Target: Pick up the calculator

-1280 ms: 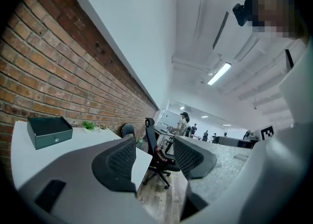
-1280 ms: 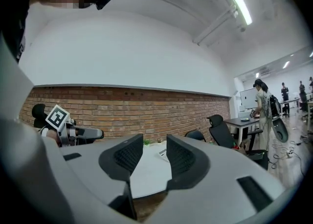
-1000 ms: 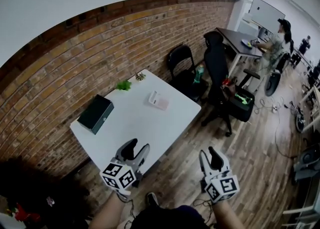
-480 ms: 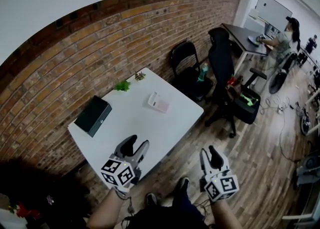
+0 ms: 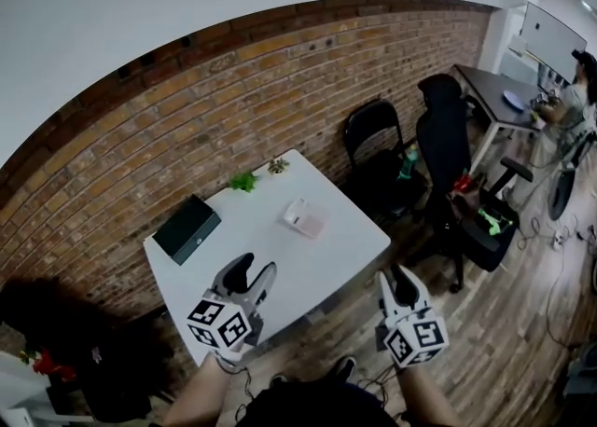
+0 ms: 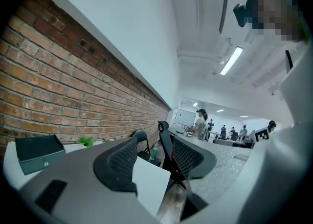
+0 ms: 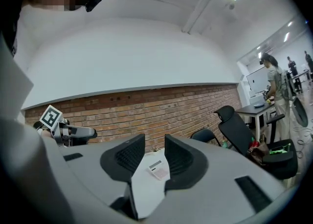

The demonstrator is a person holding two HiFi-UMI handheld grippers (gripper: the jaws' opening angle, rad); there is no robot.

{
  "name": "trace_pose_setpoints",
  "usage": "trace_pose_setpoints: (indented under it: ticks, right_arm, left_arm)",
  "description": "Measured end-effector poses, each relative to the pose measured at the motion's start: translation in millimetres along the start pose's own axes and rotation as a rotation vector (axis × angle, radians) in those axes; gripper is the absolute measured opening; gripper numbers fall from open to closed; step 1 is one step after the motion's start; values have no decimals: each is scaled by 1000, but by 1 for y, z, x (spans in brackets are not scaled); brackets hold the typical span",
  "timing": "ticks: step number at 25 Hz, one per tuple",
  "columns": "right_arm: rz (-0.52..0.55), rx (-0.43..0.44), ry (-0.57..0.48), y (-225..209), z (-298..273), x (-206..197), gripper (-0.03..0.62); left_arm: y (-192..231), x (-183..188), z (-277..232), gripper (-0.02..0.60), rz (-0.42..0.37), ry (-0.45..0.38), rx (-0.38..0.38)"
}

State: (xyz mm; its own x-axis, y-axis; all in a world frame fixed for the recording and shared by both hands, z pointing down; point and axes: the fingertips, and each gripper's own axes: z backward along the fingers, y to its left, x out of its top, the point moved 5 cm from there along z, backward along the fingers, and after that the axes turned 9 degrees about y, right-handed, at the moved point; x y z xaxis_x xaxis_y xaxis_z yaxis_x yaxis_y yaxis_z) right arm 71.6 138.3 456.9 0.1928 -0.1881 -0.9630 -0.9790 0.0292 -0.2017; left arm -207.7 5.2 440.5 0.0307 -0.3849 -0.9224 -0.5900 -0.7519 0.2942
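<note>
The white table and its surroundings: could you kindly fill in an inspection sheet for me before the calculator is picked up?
surface: white table, four items on it.
job's things: calculator lying flat toward the right side, untouched.
clutter: dark green box at the left; small green plant and another small item, too small to tell, by the wall.
grippers: left gripper open, empty; right gripper open, its fingers have just been closing with nothing between them; both short of the calculator.
cables: loose ones on the wood floor at the right.
surroundings: brick wall, folding chair, office chair, person at a far desk.
</note>
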Motion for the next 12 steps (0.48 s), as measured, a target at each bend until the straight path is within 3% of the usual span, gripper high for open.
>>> trace_pose_setpoints:
  ticks: [12]
  right_arm:
    - [-35,141,52,-69,-38,7,126]
  left_arm:
    - [-30,-8,-42,229,18,33,148]
